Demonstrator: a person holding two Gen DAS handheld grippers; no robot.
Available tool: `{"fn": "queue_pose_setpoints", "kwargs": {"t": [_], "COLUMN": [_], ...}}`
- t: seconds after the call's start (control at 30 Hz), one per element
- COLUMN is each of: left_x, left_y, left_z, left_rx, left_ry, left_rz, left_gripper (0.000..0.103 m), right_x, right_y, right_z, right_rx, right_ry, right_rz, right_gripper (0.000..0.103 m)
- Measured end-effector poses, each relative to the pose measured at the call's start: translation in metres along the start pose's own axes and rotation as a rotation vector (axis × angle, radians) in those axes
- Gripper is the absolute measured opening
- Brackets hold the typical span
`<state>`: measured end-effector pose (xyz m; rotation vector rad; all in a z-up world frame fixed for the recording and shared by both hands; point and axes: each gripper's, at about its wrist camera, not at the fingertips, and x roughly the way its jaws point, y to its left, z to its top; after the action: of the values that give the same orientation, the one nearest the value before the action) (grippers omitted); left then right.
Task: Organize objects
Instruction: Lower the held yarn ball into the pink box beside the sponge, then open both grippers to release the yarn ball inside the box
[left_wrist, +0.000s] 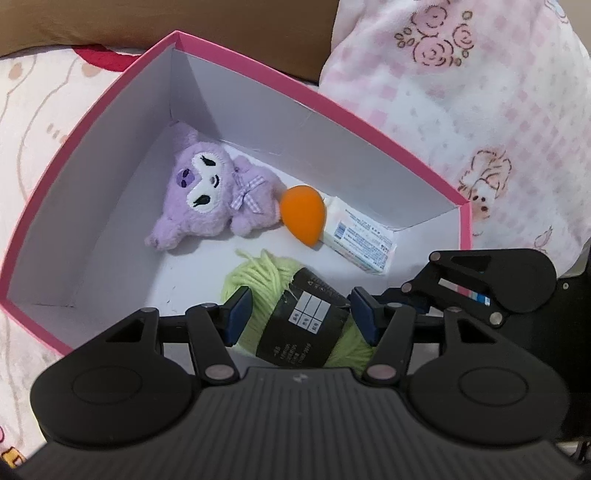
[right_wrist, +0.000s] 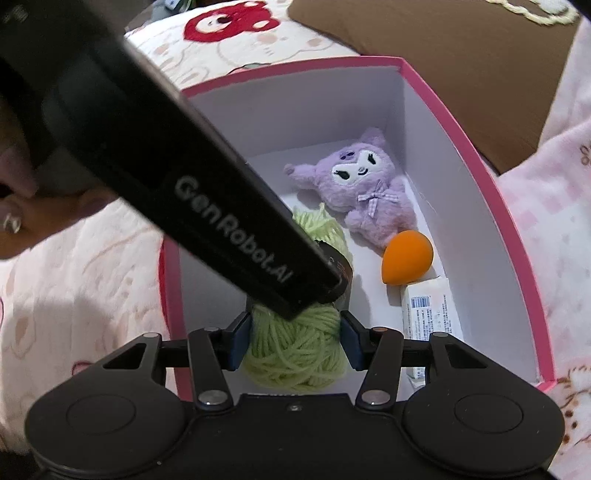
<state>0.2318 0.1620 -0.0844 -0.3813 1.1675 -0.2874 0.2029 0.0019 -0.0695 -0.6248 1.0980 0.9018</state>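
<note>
A light-green yarn skein (left_wrist: 258, 277) (right_wrist: 295, 350) with a black label sits low inside the pink box (left_wrist: 314, 96) (right_wrist: 480, 147). My left gripper (left_wrist: 301, 314) has its blue pads pressed on the skein's two sides at the label. My right gripper (right_wrist: 295, 339) is shut on the skein's other end, and part of it shows at the right (left_wrist: 480, 284). The left gripper's black body (right_wrist: 221, 206) crosses the right wrist view and hides part of the skein. I cannot tell whether the skein touches the box floor.
In the box lie a purple plush toy (left_wrist: 210, 195) (right_wrist: 365, 184), an orange egg-shaped sponge (left_wrist: 303, 212) (right_wrist: 406, 258) and a white printed packet (left_wrist: 362, 240) (right_wrist: 432, 310). The box stands on pink patterned bedding (left_wrist: 480, 110). A brown cushion (right_wrist: 461, 44) lies behind it.
</note>
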Motion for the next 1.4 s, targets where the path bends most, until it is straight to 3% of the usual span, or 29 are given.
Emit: {"fn": "queue_pose_setpoints", "kwargs": {"t": [0.27,0.37,0.5,0.53,0.67,0.83,1.0,1.2,1.4], "left_x": [0.013,0.019,0.022,0.021,0.017,0.015,0.008,-0.007,-0.039], "left_y": [0.002,-0.001,-0.014,-0.018,-0.02,-0.023,-0.037,-0.041,-0.058], "left_z": [-0.001,-0.002,-0.006,-0.008,-0.012,-0.02,-0.032,-0.035,-0.04], "left_rx": [-0.007,0.005,0.06,0.078,0.048,0.042,0.127,0.092,0.114], "left_ry": [-0.038,-0.025,-0.029,-0.034,-0.038,-0.017,-0.085,-0.095,-0.103], "left_rz": [0.057,0.046,0.041,0.051,0.064,0.073,0.135,0.105,0.104], "left_gripper": [0.06,0.06,0.054,0.048,0.041,0.041,0.041,0.042,0.05], "right_x": [-0.003,-0.004,-0.007,-0.007,-0.006,-0.01,-0.021,-0.042,-0.063], "right_y": [-0.004,-0.002,-0.001,-0.001,-0.003,0.002,0.0,-0.004,0.006], "right_z": [-0.004,-0.008,-0.012,-0.012,-0.016,-0.026,-0.033,-0.042,-0.052], "right_rx": [-0.009,0.0,0.013,0.019,0.032,0.044,0.098,0.231,0.331], "right_ry": [0.016,0.002,-0.02,-0.028,-0.041,-0.072,-0.113,-0.172,-0.244], "right_rz": [-0.089,-0.103,-0.098,-0.096,-0.113,-0.15,-0.158,-0.114,-0.09], "right_gripper": [0.061,0.06,0.054,0.054,0.054,0.054,0.053,0.055,0.056]}}
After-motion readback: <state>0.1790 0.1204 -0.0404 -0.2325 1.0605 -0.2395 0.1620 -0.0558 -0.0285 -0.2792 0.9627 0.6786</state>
